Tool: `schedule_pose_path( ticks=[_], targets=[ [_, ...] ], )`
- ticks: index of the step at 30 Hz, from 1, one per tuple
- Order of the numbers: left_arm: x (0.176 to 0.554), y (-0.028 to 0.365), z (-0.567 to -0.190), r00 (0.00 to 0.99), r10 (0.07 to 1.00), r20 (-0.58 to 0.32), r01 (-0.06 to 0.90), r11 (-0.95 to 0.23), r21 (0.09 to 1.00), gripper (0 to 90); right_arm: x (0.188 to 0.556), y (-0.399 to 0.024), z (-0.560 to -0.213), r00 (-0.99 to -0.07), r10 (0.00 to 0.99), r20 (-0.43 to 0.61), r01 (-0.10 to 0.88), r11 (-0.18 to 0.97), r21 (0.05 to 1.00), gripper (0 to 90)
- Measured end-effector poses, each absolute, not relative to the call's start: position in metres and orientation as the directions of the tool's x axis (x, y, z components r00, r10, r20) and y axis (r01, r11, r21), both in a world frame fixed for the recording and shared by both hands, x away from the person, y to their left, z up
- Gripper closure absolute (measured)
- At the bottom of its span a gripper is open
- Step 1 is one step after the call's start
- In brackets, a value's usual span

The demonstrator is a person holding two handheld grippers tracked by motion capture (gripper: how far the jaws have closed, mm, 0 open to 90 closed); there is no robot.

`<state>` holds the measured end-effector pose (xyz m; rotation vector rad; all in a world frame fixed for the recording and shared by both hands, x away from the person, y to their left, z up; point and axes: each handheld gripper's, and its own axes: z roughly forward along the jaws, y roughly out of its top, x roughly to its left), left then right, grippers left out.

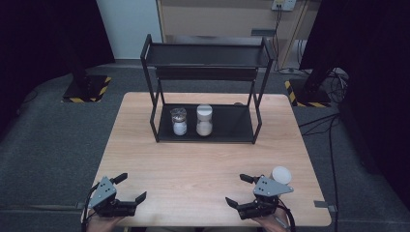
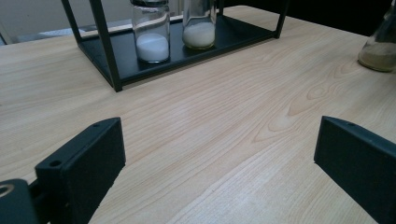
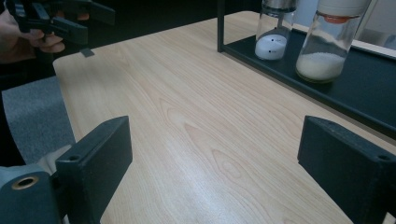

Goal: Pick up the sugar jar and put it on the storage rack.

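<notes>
A black two-tier rack (image 1: 232, 123) stands at the back middle of the wooden table (image 1: 203, 164). Its lower shelf carries two glass jars of white powder: a metal-lidded jar (image 1: 179, 122) on the left and a white-lidded jar (image 1: 204, 121) beside it. A third jar with a white lid (image 1: 281, 175) stands on the table at the front right, just behind my right gripper (image 1: 236, 189). My left gripper (image 1: 132, 187) is at the front left. Both are open and hold nothing. In the left gripper view the third jar (image 2: 379, 46) shows at the far right, holding tan powder.
The rack's upper shelf (image 1: 208, 54) is bare. Beyond the table are grey carpet, black stand bases with hazard tape (image 1: 87, 89) and cables (image 1: 329, 121). In the right gripper view the other hand with the left gripper (image 3: 51, 21) is at the upper left.
</notes>
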<state>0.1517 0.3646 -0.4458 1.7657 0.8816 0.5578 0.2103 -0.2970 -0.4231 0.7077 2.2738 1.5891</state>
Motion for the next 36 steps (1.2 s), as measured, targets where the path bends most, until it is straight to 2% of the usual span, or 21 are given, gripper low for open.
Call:
schedule_pose_path(
  ticks=[36],
  targets=[
    [0.1530,0.3634,-0.4455,0.631,0.775,-0.036,0.300,-0.201,0.933,1.0,0.2125,-0.3012,-0.4267,-0.839,0.540,0.070,0.242,0.255,0.936,10.0]
  ],
)
